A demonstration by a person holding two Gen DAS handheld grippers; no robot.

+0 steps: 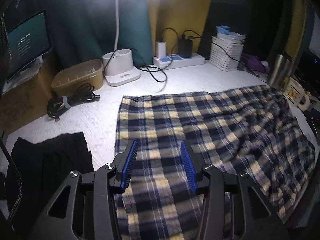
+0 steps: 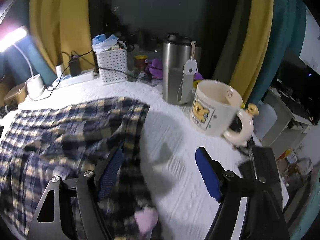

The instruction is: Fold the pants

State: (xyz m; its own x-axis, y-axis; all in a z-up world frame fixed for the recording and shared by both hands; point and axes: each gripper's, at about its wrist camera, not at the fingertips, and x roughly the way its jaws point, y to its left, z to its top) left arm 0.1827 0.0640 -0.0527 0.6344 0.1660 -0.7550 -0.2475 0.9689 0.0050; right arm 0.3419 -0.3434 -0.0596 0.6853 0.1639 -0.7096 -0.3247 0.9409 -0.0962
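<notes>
the navy, yellow and white plaid flannel pants (image 1: pixel 210 124) lie spread on the white textured table cover (image 1: pixel 160 80), and both my claws hang above them, tilted down at the cloth. the long axis of the pants runs across the table, from a straight hem edge on my left side to the bunched end near the stainless steel travel tumbler (image 2: pixel 178 70) and the cream cartoon-bear mug (image 2: pixel 216 108) on my right. that is what the coming fold turns on, as i judge it: one end must travel along that axis to meet the other.

my left claw (image 1: pixel 159 166) is released, its blue ribbed pads (image 1: pixel 131 164) standing apart with plaid showing in the gap below them and nothing pinched. it sits over the near part of the pants, with the left edge of the cloth just ahead and left of it, so it is the nearer one to that end. a flat black garment (image 1: pixel 50 160) lies beside it on the left, apart from the pants.

my right claw (image 2: pixel 160 172) is also released, jaws wide. its left pad hangs over the edge of the pants and its right pad over bare table cover, so the right-hand border of the cloth runs between them. a small pink patch (image 2: pixel 146 220) shows at the near edge there; i cannot tell what it is. the mug stands close ahead on the right, something to mind.
</notes>
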